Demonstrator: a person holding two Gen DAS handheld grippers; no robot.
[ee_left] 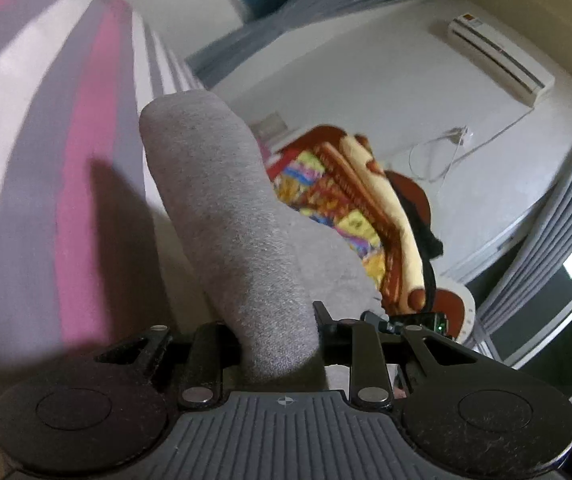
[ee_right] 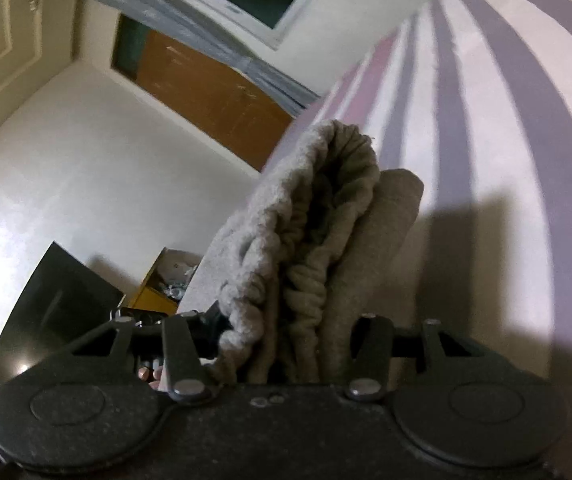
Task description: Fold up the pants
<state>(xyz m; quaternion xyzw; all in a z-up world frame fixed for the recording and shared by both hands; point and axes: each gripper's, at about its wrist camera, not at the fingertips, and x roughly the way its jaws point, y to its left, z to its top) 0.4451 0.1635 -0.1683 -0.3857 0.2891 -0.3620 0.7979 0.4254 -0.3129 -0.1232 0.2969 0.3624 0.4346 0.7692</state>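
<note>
Left gripper (ee_left: pixel 281 344): jaws drawn close, clamped on a rolled grey fold of the pants (ee_left: pixel 221 208) – cloth pinched right at the linkage, fingertips themselves hidden under the fabric. Fold rising straight ahead of the gripper as a thick grey tube, rounded end at the far tip. More grey fabric bulging just right of the tube, near the jaw. Left of the gripper, striped bedsheet (ee_left: pixel 45 140) in pink, lilac and white, with the cloth's dark shadow across it. Further ahead and right, a bright patterned blanket (ee_left: pixel 350 200) bunched up, red-brown and cream with yellow patches. Beyond that, white wall with an air conditioner (ee_left: pixel 502 60) up high and a loose cable (ee_left: pixel 446 156) hanging below it; grey curtain (ee_left: pixel 546 240) and dark window at far right.

Right gripper (ee_right: pixel 294 352): jaws partway together, clamped on the gathered elastic waistband (ee_right: pixel 306 260) of the pants – ruffled band plus a flat folded layer stacked between them, pads not visible. Waistband standing up ahead of the gripper, open mouth of the band at the far end. Right of the gripper, same striped sheet with a hard shadow. Left and lower, a dark flat panel (ee_right: pixel 53 312) and a yellow box (ee_right: pixel 157 288) of small items on a pale floor. Far ahead: brown door (ee_right: pixel 213 92), grey curtain, window frame.
</note>
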